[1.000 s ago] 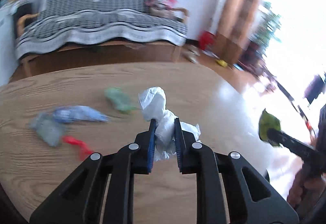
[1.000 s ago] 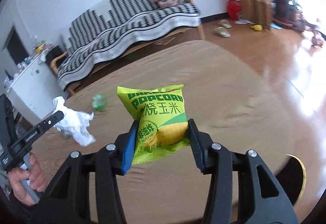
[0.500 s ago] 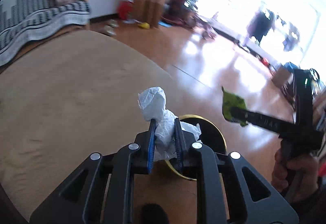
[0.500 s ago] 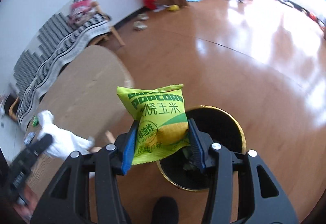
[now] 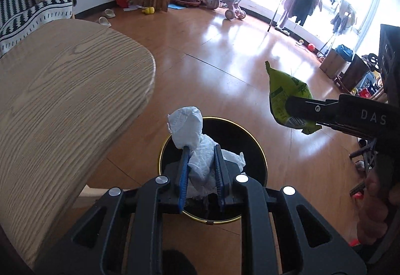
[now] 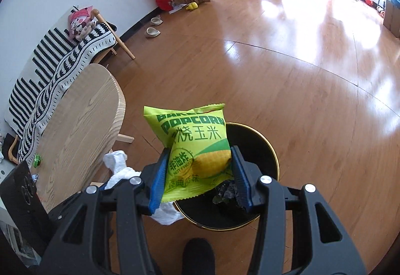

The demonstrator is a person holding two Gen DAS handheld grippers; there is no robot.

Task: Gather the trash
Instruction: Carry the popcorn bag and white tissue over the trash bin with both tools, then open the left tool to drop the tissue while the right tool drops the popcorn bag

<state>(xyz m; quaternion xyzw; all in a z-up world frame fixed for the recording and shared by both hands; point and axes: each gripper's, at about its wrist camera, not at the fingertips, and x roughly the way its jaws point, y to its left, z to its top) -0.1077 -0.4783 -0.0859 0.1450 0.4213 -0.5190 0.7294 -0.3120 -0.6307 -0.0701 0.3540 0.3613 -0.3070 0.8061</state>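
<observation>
My left gripper (image 5: 201, 150) is shut on a crumpled white tissue (image 5: 191, 130) and holds it over a black trash bin with a gold rim (image 5: 252, 140) on the floor. My right gripper (image 6: 198, 153) is shut on a green popcorn bag (image 6: 195, 147) over the same bin (image 6: 262, 150). The bag (image 5: 285, 97) shows at the right of the left wrist view, above and right of the bin. The tissue (image 6: 117, 167) shows at the lower left of the right wrist view. Dark trash lies inside the bin.
A light wooden table (image 5: 62, 100) stands left of the bin, its rounded end close to it; a small green wrapper (image 6: 37, 159) lies on it. A striped sofa (image 6: 62, 55) is behind. Glossy wood floor (image 6: 300, 62) spreads to the right, with plants, a tricycle and a clothes rack far off.
Both grippers have swung from over the table to over the bin on the floor, still holding the tissue and the popcorn bag. In the last half second they moved closer above the bin.
</observation>
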